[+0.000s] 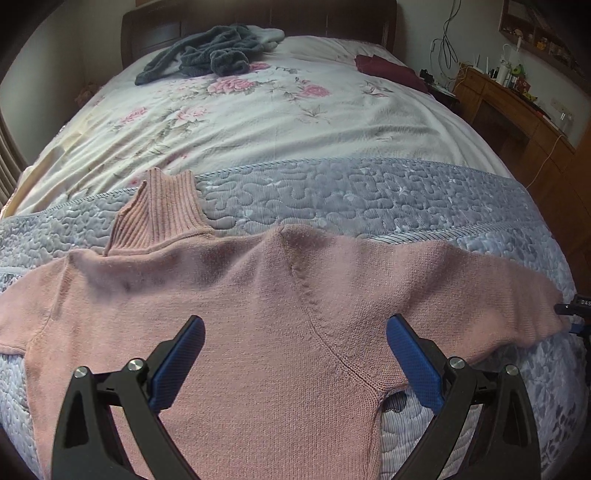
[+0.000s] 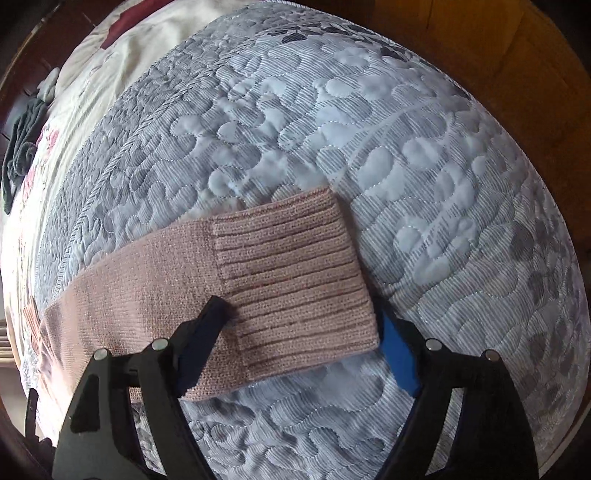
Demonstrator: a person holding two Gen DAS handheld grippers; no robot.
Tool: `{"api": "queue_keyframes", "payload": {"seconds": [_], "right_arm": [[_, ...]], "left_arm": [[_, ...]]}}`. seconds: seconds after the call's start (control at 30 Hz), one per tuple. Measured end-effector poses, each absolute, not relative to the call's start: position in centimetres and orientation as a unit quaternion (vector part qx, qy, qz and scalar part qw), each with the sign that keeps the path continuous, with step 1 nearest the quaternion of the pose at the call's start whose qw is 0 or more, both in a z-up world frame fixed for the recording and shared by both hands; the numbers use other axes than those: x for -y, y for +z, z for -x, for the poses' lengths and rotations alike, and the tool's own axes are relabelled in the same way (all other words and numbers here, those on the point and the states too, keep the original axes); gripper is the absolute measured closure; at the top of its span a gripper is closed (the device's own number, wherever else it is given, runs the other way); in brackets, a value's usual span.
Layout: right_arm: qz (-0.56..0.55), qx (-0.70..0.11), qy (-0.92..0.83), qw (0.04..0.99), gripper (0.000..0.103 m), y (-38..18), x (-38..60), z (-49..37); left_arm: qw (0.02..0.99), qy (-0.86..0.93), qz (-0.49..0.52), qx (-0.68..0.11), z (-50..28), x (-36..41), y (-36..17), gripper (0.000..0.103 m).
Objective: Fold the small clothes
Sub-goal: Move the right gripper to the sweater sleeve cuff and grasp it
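A pink sweater (image 1: 236, 302) is spread flat across the grey quilt (image 1: 369, 195) at the foot edge of the bed (image 1: 258, 122), its ribbed collar (image 1: 159, 214) pointing toward the headboard (image 1: 155, 33). 1 sleeve (image 1: 480, 295) is stretched toward the right edge of the bed.

The left gripper (image 1: 295, 354) is held over the sweater's chest, near the armpit seam. Its jaws are spread wide, with nothing held between the 2 blue pads (image 1: 177, 365); contact with the knit cannot be told.

In the right wrist view, the right gripper (image 2: 303, 347) is placed at the ribbed cuff (image 2: 295, 280) of the sleeve, near the bed's foot-right corner. Its jaws are apart and straddle the cuff: the left finger (image 2: 203, 343) lies over the sleeve fabric, while the blue pad (image 2: 399, 354) of the other is seen just beside the cuff's outer edge. The cuff is not pinched.

Farther up the bed, a floral sheet (image 1: 258, 110) is seen beyond the quilt. A grey garment (image 1: 207, 55) is heaped near the headboard, and a maroon cloth (image 1: 391, 70) lies at the right edge. A wooden desk (image 1: 517, 107) stands beside the bed.
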State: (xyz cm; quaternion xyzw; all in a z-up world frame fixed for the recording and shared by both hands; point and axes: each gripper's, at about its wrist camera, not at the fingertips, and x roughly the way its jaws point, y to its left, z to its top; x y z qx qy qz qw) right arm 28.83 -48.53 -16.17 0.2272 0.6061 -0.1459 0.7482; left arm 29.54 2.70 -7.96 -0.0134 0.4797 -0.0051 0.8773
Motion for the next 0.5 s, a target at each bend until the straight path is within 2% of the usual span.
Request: {"api": "queue_keyframes", "payload": {"seconds": [0.03, 0.07, 0.1, 0.17, 0.37, 0.5], "right_arm": [[-0.218, -0.605, -0.141, 0.753, 0.033, -16.0, 48.3, -28.9], [-0.212, -0.603, -0.135, 0.757, 0.048, -15.9, 47.9, -28.9], [-0.214, -0.6, -0.126, 0.76, 0.056, -15.6, 47.7, -29.0], [-0.229, -0.595, -0.103, 0.763, 0.088, -15.0, 47.5, -29.0], [-0.228, -0.538, -0.119, 0.803, 0.09, -10.1, 47.8, -29.4], [-0.214, -0.532, -0.168, 0.802, 0.09, -10.3, 49.4, -29.5]], "left_arm": [[0.877, -0.002, 0.01, -0.48, -29.4, -3.0, -8.0, 0.004], [0.877, 0.001, 0.009, -0.481, -29.3, -3.3, -8.1, 0.004], [0.876, 0.003, 0.011, -0.482, -29.2, -3.7, -8.2, 0.004], [0.875, 0.008, 0.011, -0.484, -29.1, -4.3, -8.3, 0.004], [0.878, 0.017, 0.009, -0.478, -28.4, -6.2, -8.0, 0.004], [0.877, 0.024, 0.018, -0.48, -28.2, -7.7, -8.3, 0.004]]}}
